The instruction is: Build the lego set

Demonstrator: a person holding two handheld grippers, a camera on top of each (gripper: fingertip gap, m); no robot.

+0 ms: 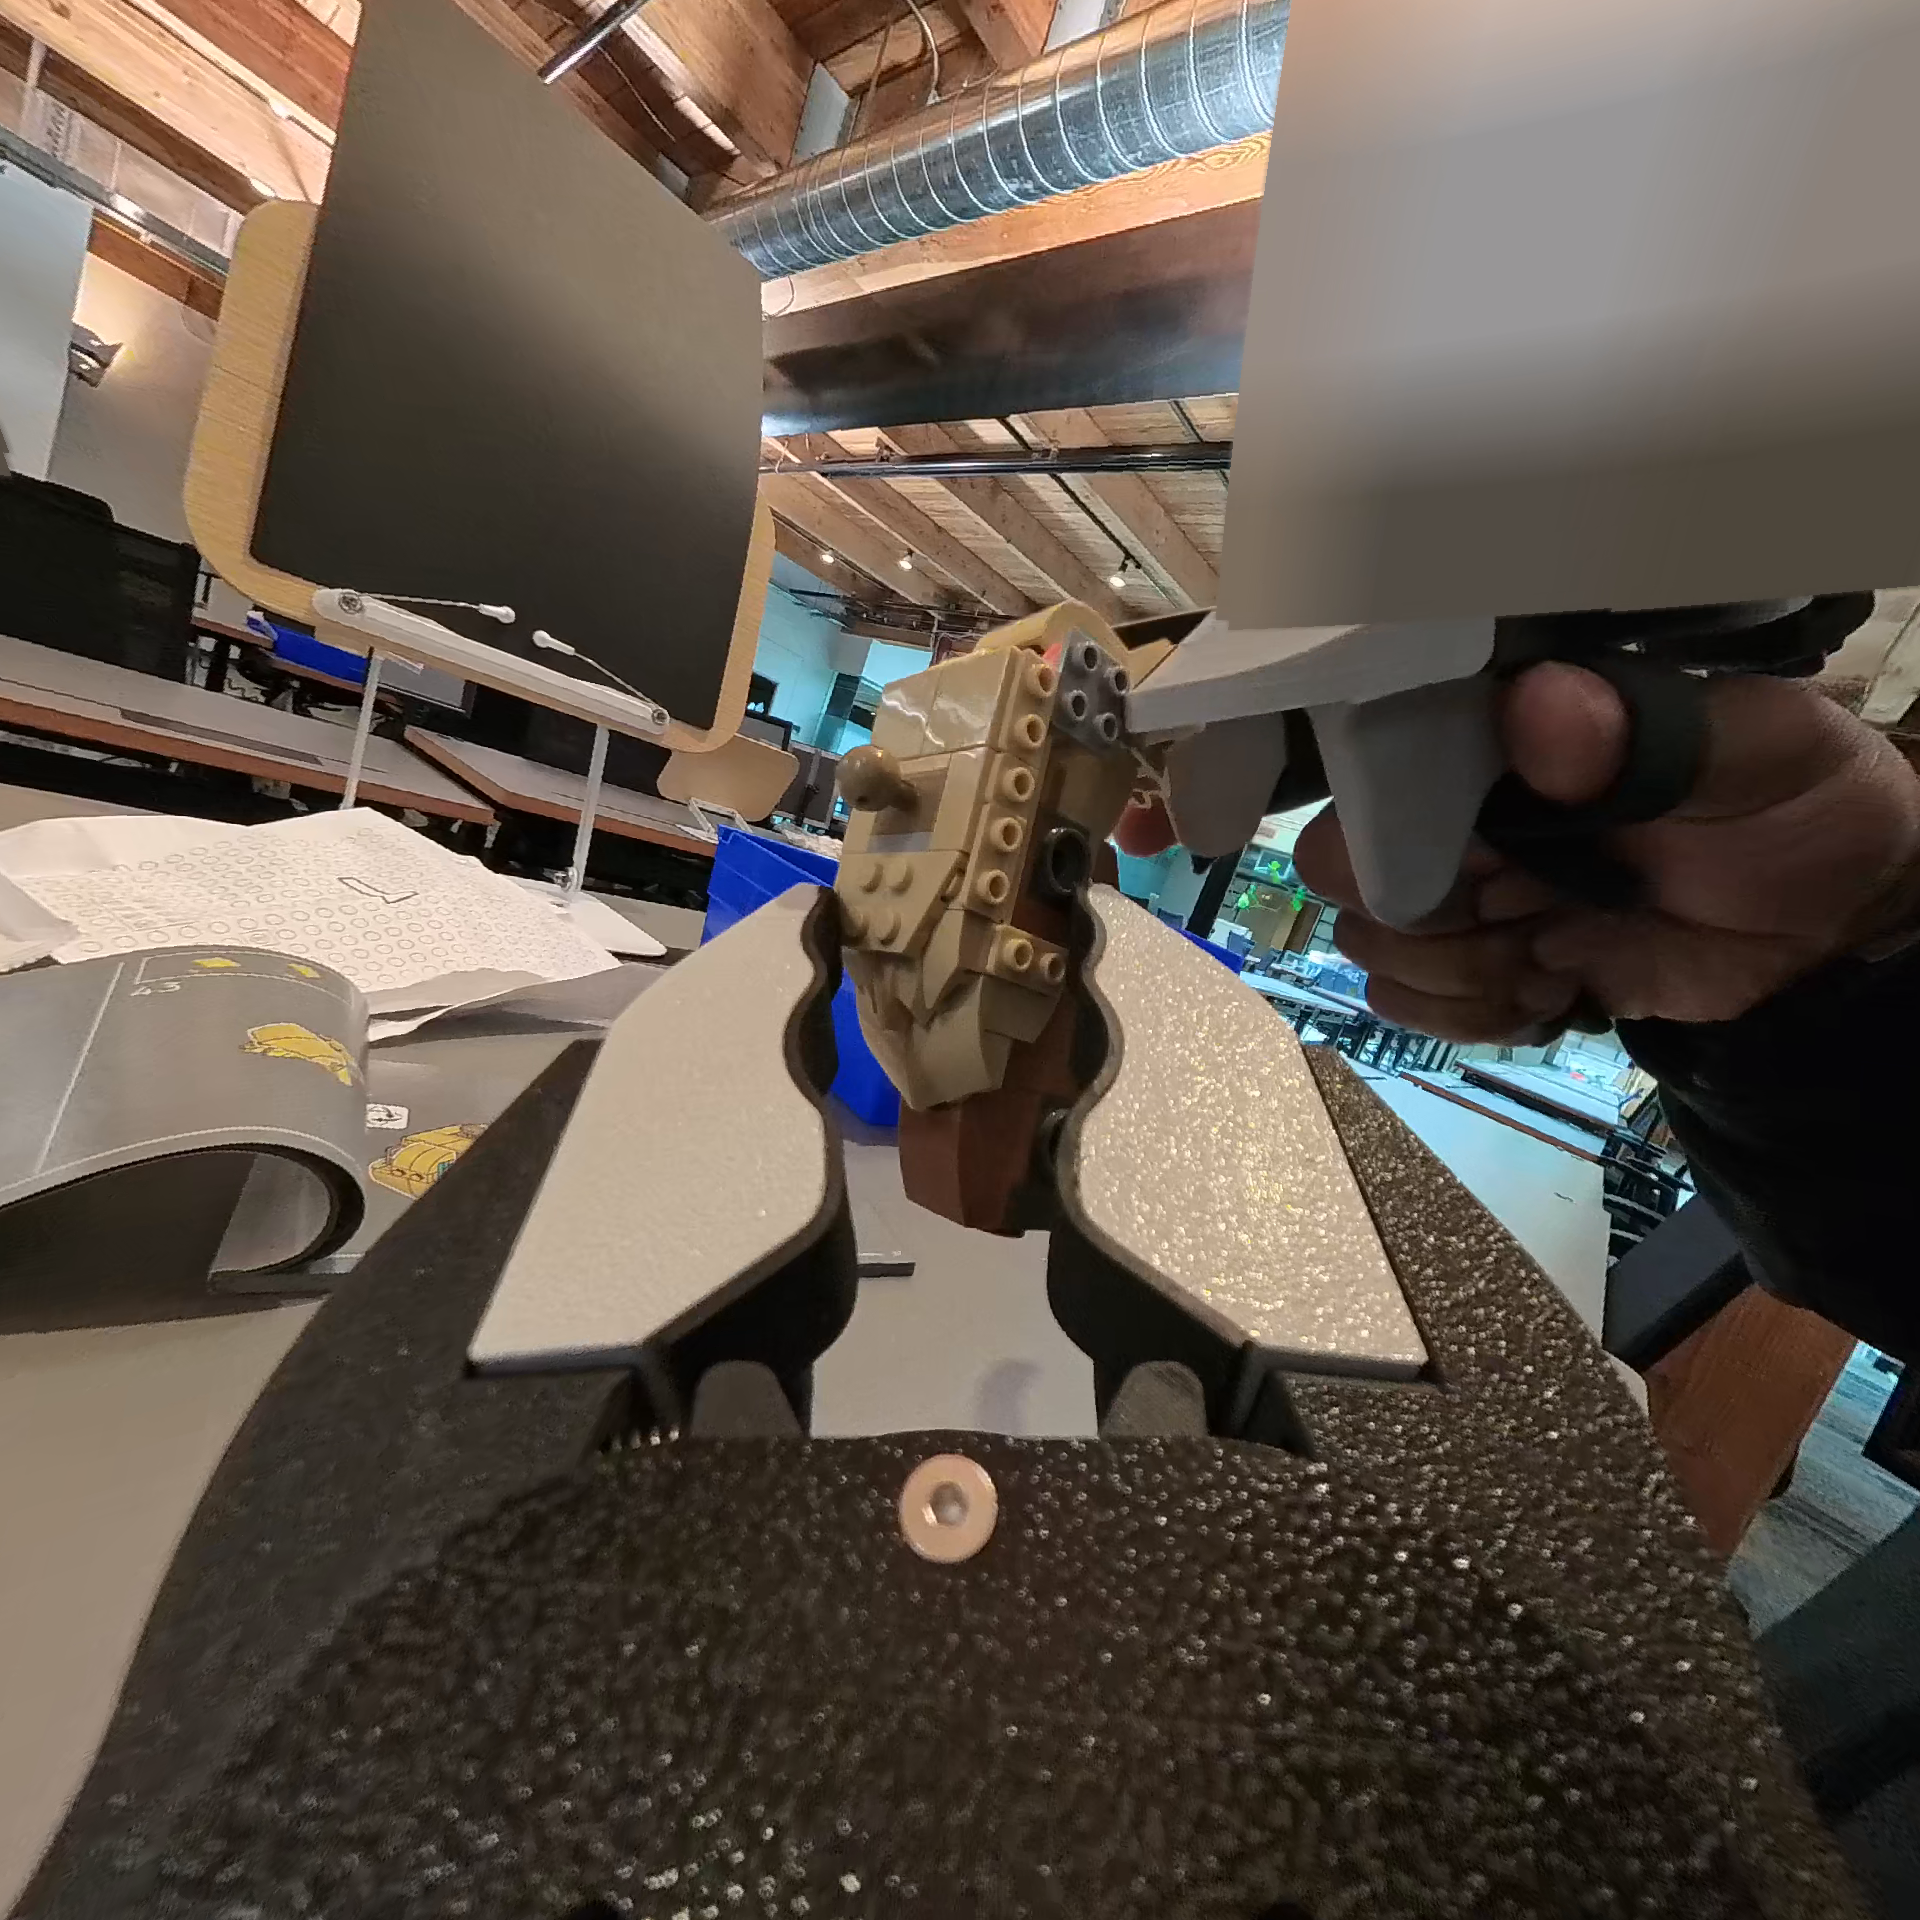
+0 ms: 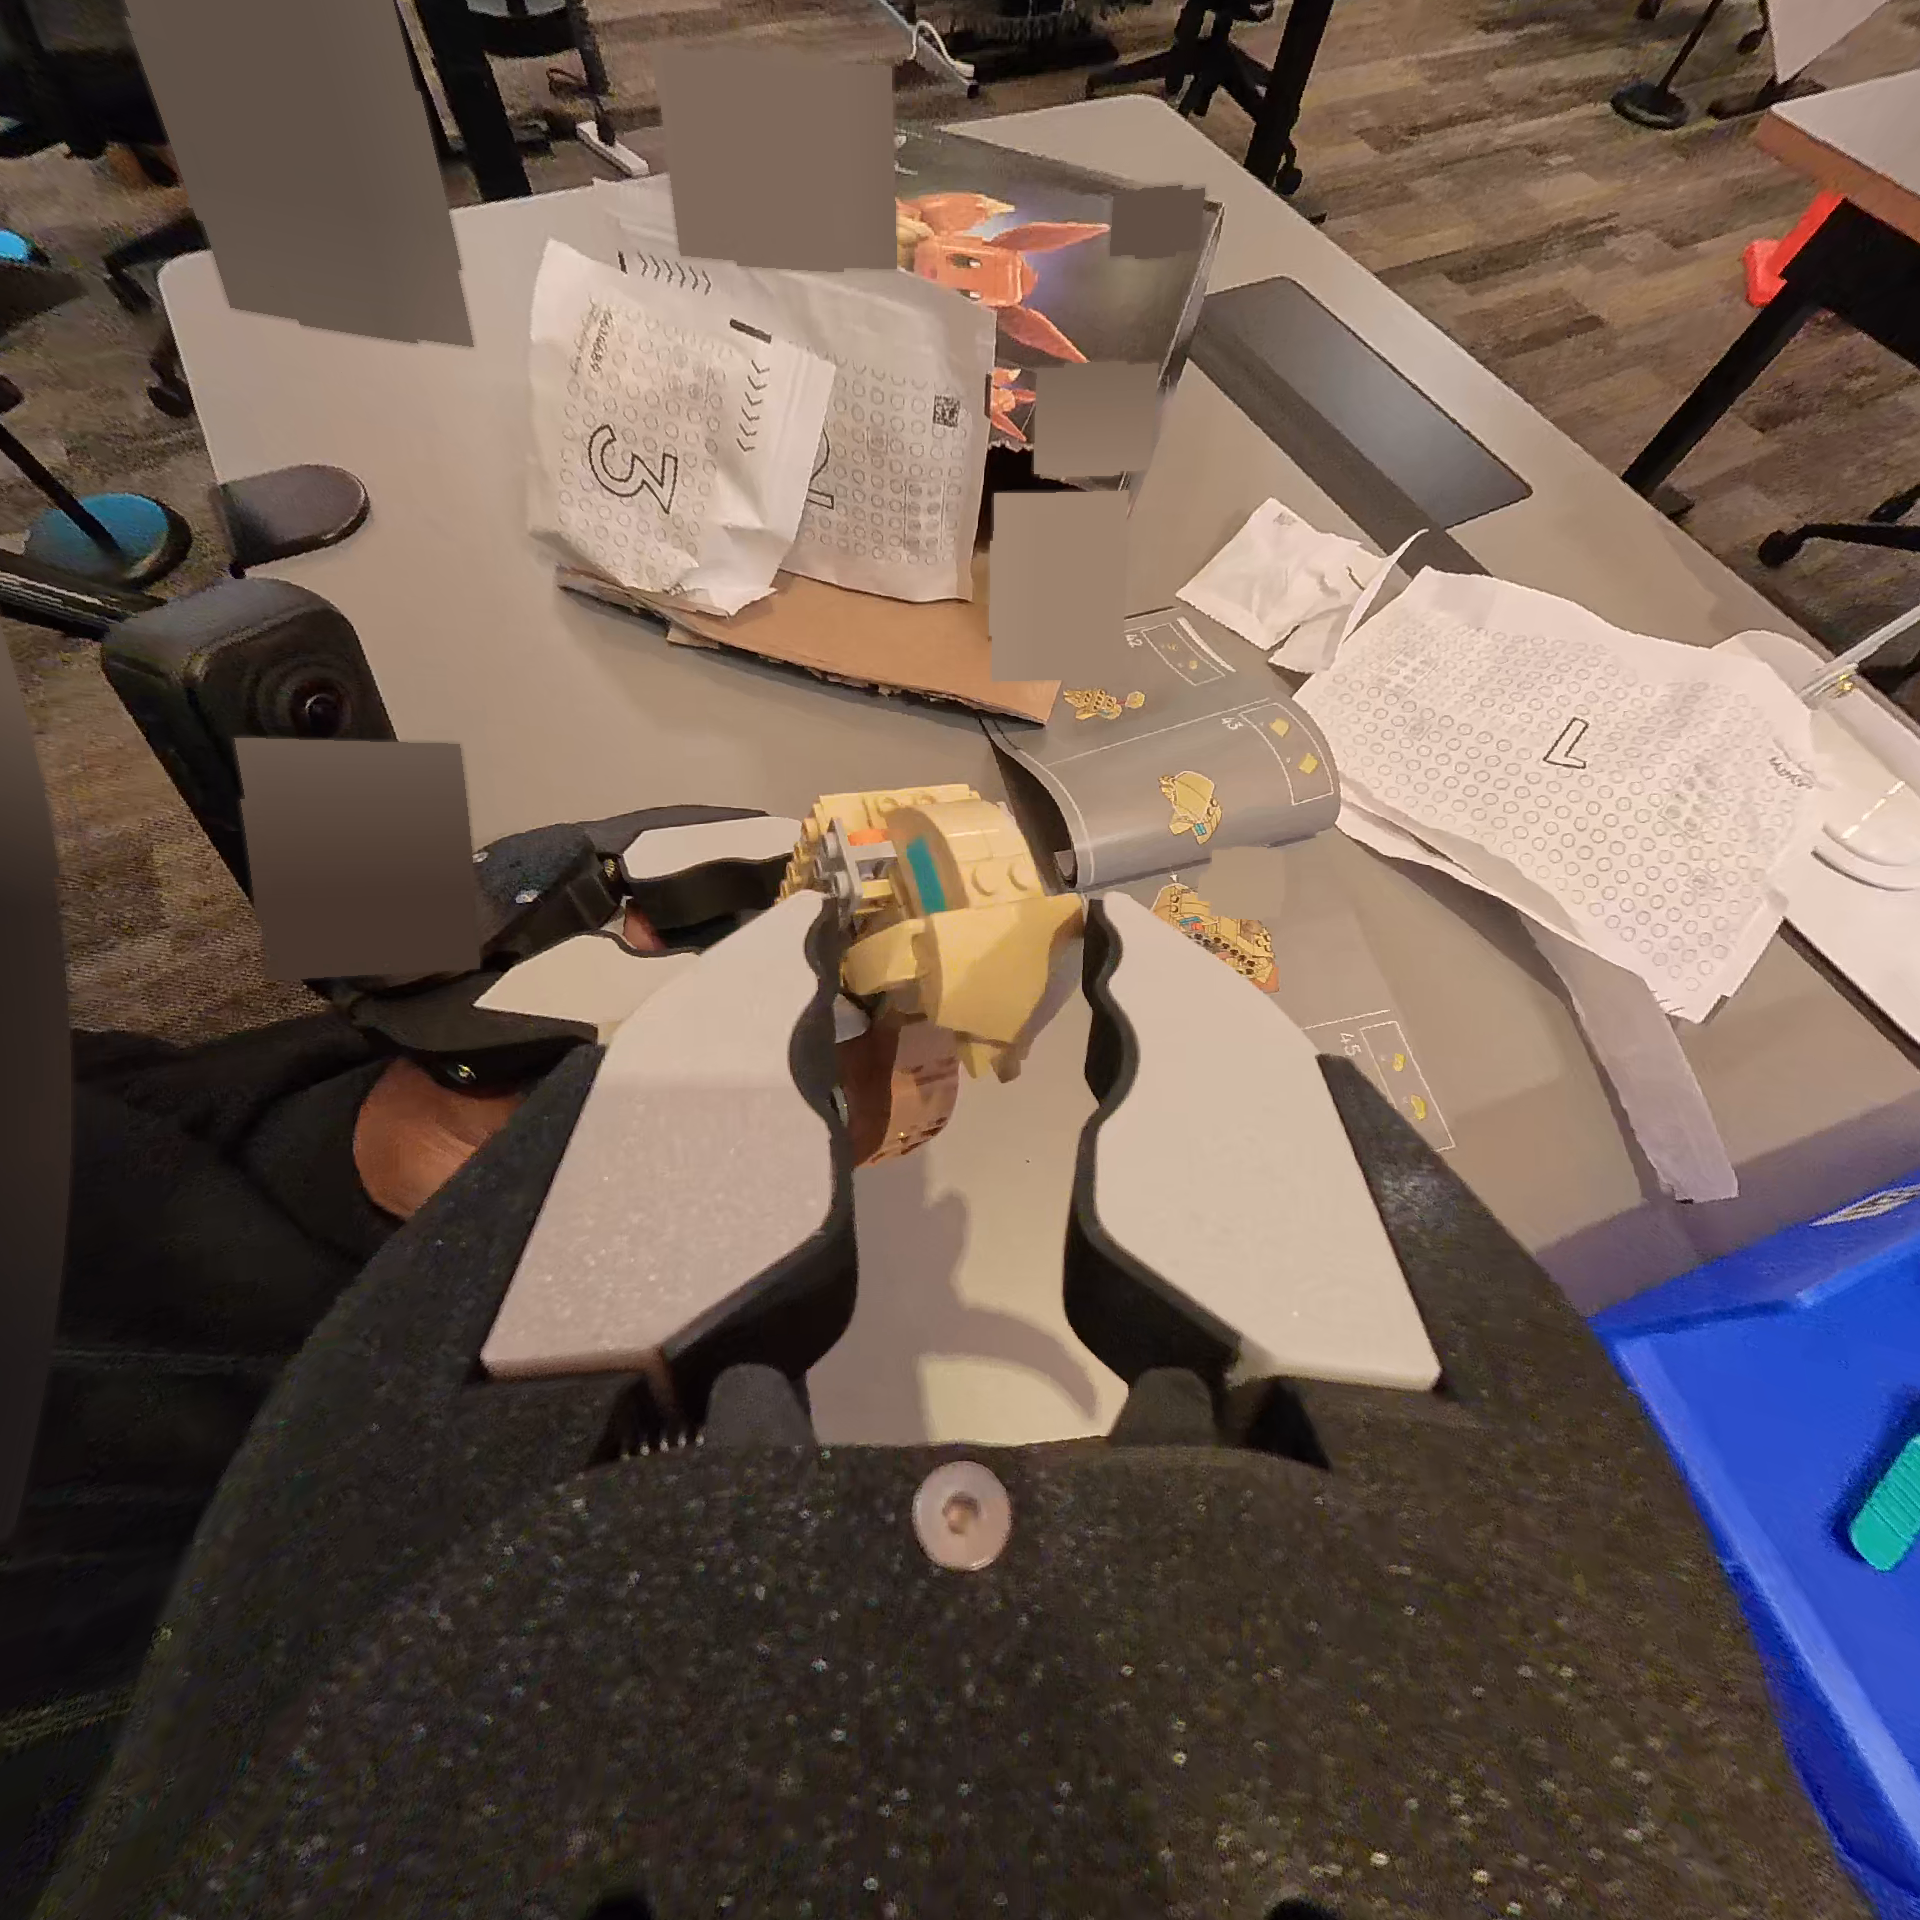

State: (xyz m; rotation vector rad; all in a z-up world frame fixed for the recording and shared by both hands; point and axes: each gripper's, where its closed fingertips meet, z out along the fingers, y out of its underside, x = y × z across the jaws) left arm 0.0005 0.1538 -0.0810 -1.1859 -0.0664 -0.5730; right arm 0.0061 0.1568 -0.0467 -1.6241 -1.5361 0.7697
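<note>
The left claw pinches a tan-and-brown brick model, both pads pressed to its lower flanks. The model's long axis runs up and away from the claw, brown base nearest the palm, a grey studded plate at the far tip. The right claw straddles the same model from above; its left pad touches the grey end, while whether its right pad presses the tan shell cannot be told. In the right wrist view, the model lies crosswise between the fingers, held above the grey table. An open instruction booklet lies just beyond, white paper bags to its right, a blue bin near.
</note>
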